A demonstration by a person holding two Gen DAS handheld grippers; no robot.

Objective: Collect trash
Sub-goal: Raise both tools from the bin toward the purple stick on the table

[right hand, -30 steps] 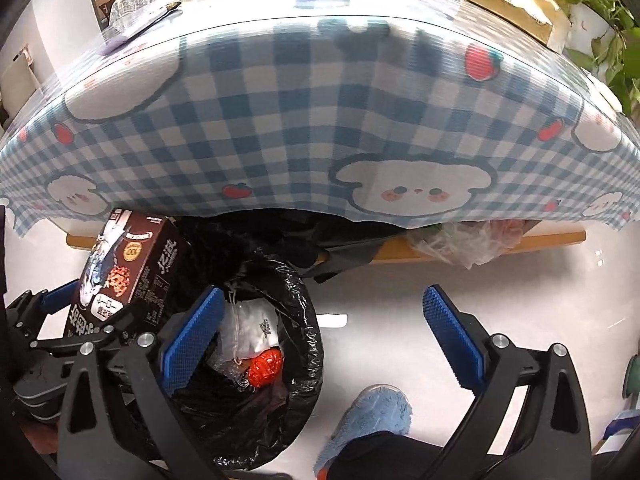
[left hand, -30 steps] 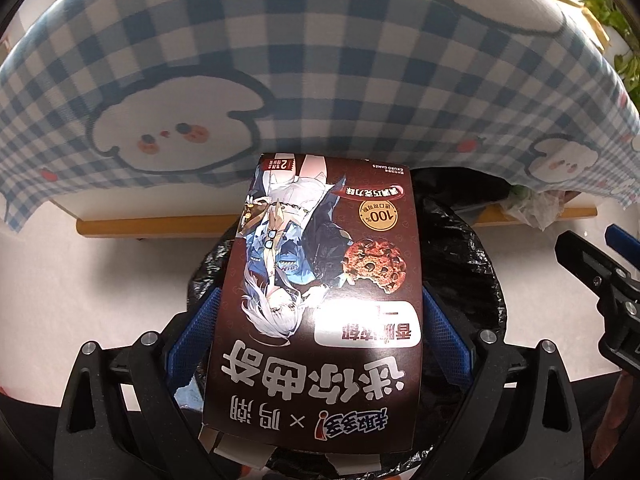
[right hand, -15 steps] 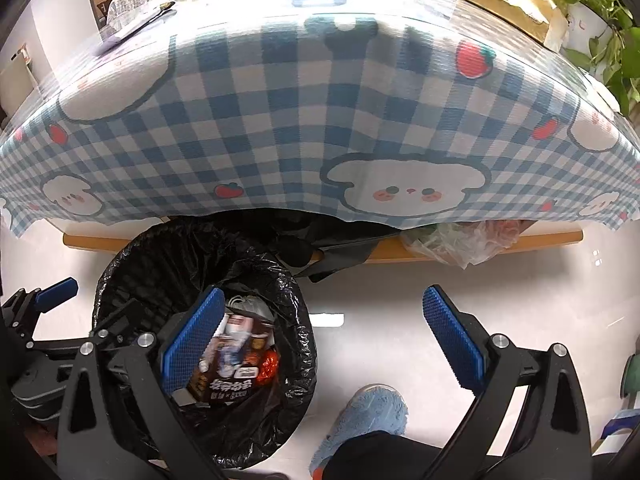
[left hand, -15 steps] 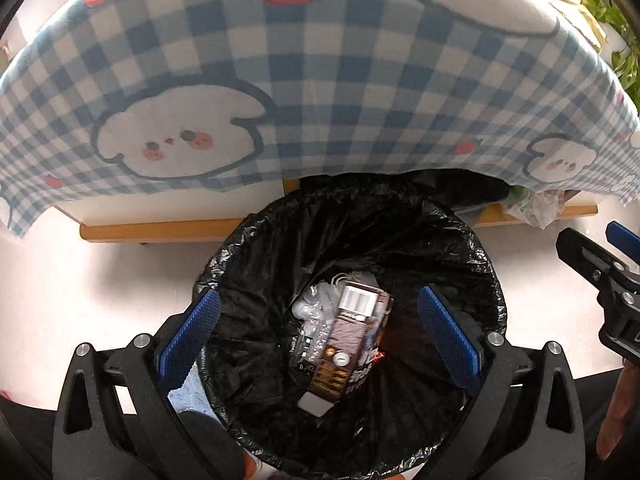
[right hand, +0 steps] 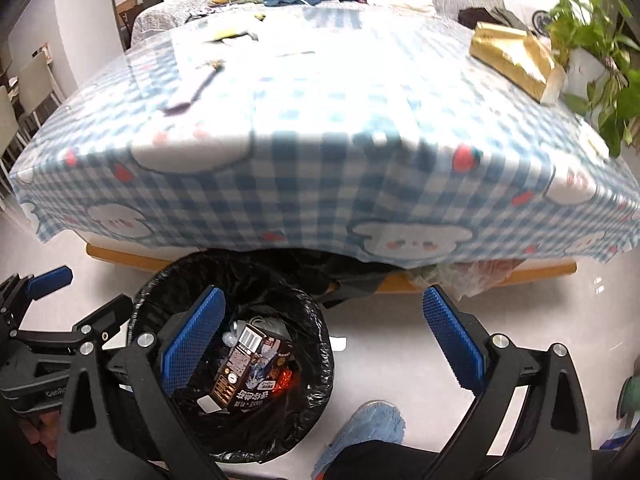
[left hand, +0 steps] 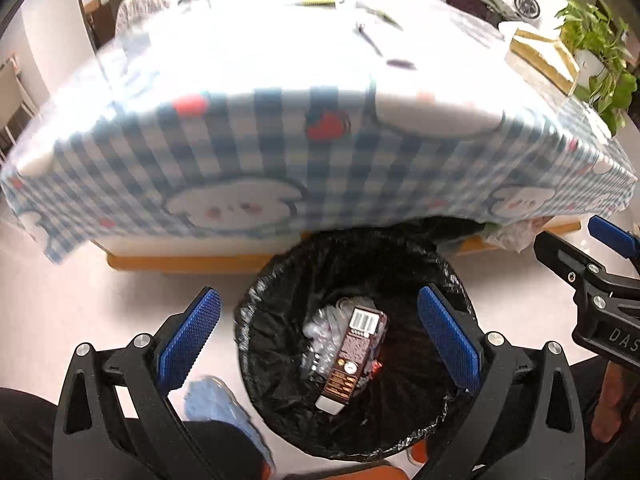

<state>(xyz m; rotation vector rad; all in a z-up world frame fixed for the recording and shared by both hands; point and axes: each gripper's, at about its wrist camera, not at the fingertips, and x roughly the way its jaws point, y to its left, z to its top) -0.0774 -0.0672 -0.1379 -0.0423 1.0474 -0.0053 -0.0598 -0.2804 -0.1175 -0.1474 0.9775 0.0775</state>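
Note:
A brown cookie box point(left hand: 352, 356) point(right hand: 250, 372) lies inside the black-lined trash bin point(left hand: 448, 280) point(right hand: 320, 320) on the floor, on top of clear plastic wrappers. My left gripper point(left hand: 318, 334) hangs open above the bin with nothing between its blue pads. My right gripper point(right hand: 324, 334) is open and empty too, over the floor just right of the bin. The table above has a blue checked cloth point(left hand: 260, 140) point(right hand: 320, 168). On it lie a purple flat item point(right hand: 188, 94) and small scraps point(right hand: 228, 34).
A gold tissue pack point(right hand: 512, 60) and a potted plant point(right hand: 600, 52) sit at the table's right end. A plastic bag point(right hand: 472, 276) hangs under the table edge. The person's blue slippers point(left hand: 218, 400) point(right hand: 368, 424) stand by the bin. Chairs point(right hand: 20, 96) are far left.
The left gripper opened and dropped the cookie box into the bin. Both grippers then rose and tilted up, bringing the tabletop into view.

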